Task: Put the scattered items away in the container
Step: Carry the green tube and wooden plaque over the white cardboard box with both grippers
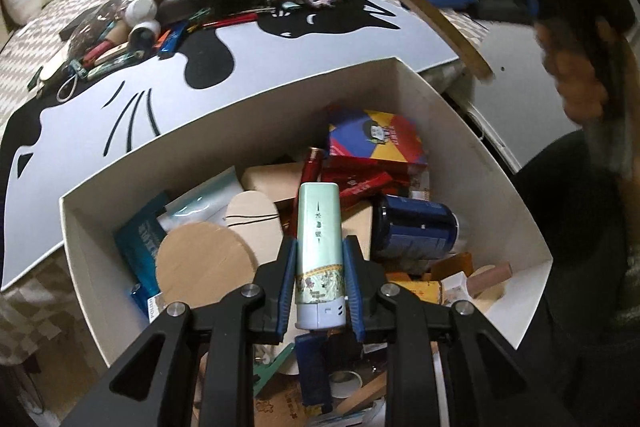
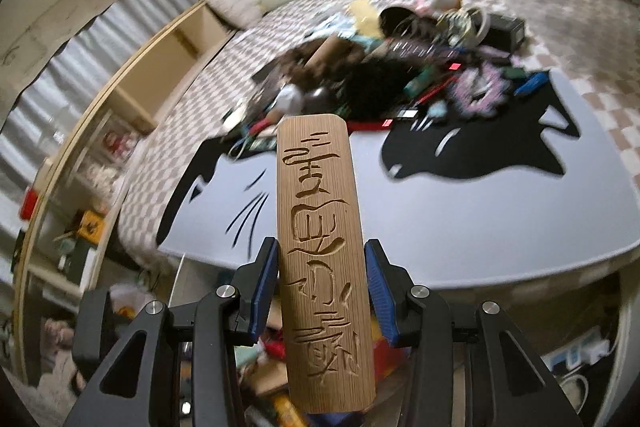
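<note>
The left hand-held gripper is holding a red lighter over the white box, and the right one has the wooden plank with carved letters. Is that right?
Nearly. The left wrist view shows the left hand-held gripper holding a pale green lighter, not a red one, over the white box. The right hand-held gripper does hold the carved wooden plank.

Both wrist views look steeply down, sharing the cat mat (image 1: 320,39) (image 2: 480,211).
</note>
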The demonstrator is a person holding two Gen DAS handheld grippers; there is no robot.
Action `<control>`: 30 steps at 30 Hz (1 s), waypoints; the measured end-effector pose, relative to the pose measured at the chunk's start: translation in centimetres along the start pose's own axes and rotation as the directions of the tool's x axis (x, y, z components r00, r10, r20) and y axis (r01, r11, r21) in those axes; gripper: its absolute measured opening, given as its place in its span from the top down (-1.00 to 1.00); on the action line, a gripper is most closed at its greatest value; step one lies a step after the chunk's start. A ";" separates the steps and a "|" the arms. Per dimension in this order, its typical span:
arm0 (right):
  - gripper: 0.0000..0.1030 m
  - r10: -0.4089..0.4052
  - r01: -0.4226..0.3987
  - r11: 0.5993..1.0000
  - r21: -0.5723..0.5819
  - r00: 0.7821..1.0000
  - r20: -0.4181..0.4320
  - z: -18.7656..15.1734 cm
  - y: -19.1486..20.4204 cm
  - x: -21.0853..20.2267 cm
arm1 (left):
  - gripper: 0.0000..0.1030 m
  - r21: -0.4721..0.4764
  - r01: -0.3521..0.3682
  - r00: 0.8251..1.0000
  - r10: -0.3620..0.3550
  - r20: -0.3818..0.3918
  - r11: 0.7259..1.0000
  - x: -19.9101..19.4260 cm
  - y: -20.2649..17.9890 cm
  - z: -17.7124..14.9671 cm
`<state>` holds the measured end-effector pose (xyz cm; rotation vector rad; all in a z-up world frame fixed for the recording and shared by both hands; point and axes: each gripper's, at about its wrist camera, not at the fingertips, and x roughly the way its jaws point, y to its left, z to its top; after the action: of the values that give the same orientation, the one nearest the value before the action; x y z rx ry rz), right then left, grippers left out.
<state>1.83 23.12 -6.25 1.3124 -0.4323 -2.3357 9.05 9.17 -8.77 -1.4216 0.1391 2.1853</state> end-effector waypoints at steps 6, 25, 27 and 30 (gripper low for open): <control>0.14 0.041 -0.044 0.998 -0.035 0.997 -0.069 -2.3 1.6 0.8 | 0.54 -0.027 -0.027 1.000 0.027 -0.016 0.999 0.1 0.6 -0.3; 0.14 -0.004 -0.027 0.988 -0.154 0.980 -0.197 -8.1 3.6 2.2 | 0.54 -0.120 -0.086 0.996 0.083 -0.025 0.989 -1.1 1.8 -1.2; 0.14 -0.006 -0.025 0.988 -0.154 0.980 -0.197 -8.1 3.7 2.2 | 0.54 -0.132 -0.087 0.996 0.084 -0.027 0.987 -1.2 1.9 -1.4; 0.14 -0.006 -0.026 0.987 -0.156 0.980 -0.201 -8.2 3.7 2.3 | 0.54 -0.142 -0.098 0.995 0.095 -0.026 0.985 -1.4 1.9 -1.6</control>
<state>8.60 18.25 -10.29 1.4454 -0.1854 -2.1523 9.87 6.47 -8.59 -1.5445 0.0592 2.3003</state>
